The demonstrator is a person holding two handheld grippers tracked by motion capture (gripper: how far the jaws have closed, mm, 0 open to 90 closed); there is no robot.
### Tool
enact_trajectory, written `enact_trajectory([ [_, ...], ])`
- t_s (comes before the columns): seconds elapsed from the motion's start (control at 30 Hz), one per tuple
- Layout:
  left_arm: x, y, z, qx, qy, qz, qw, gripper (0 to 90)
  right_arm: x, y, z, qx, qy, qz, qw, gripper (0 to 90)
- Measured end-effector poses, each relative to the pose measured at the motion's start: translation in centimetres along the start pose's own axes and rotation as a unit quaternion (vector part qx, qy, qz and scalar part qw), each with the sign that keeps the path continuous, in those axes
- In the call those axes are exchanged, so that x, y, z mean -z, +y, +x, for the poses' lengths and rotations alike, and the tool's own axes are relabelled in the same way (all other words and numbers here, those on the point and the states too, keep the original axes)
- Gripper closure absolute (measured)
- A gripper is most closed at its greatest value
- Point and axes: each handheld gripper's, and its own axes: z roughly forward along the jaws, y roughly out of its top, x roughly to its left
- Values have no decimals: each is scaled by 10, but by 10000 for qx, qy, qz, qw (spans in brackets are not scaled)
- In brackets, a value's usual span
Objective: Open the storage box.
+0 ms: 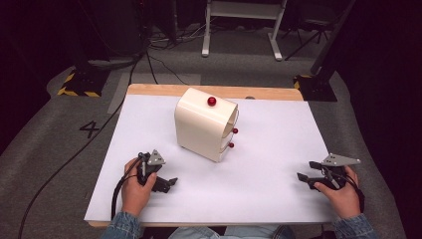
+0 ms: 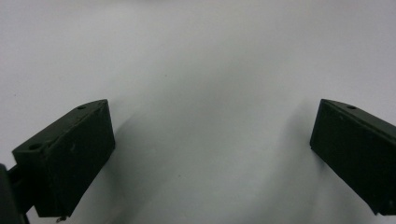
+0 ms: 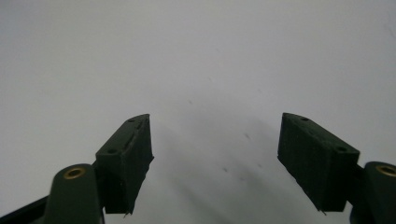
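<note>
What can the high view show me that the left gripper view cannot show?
High view alone: the cream cabinet with its red knobs, both hands, the right gripper and the floor beyond the table. Left gripper view alone: a close look at the left gripper, its jaws wide apart with nothing between them. Both share the white table surface and the left gripper.
</note>
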Motion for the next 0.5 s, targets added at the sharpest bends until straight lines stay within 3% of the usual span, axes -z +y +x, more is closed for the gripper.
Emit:
enact_trajectory([
  [0.17, 0, 0, 0, 1, -1, 3, 10000, 0, 11, 26, 16, 150, 567, -456, 9972, 343],
  [0.2, 0, 0, 0, 1, -1, 3, 10000, 0, 11, 26, 16, 150, 567, -456, 9972, 343],
  [0.23, 0, 0, 0, -22, 6, 9, 10000, 0, 13, 37, 21, 187, 732, -673, 9949, 373],
  [0.3, 0, 0, 0, -21, 6, 11, 10000, 0, 13, 46, 24, 135, 880, -804, 9928, 395],
  [0.4, 0, 0, 0, -22, 5, 12, 10000, 0, 11, 55, 26, 70, 936, -886, 9916, 403],
  [0.5, 0, 0, 0, -8, 1, 4, 10000, 0, 7, 73, 35, 275, 912, -999, 9904, 430],
])
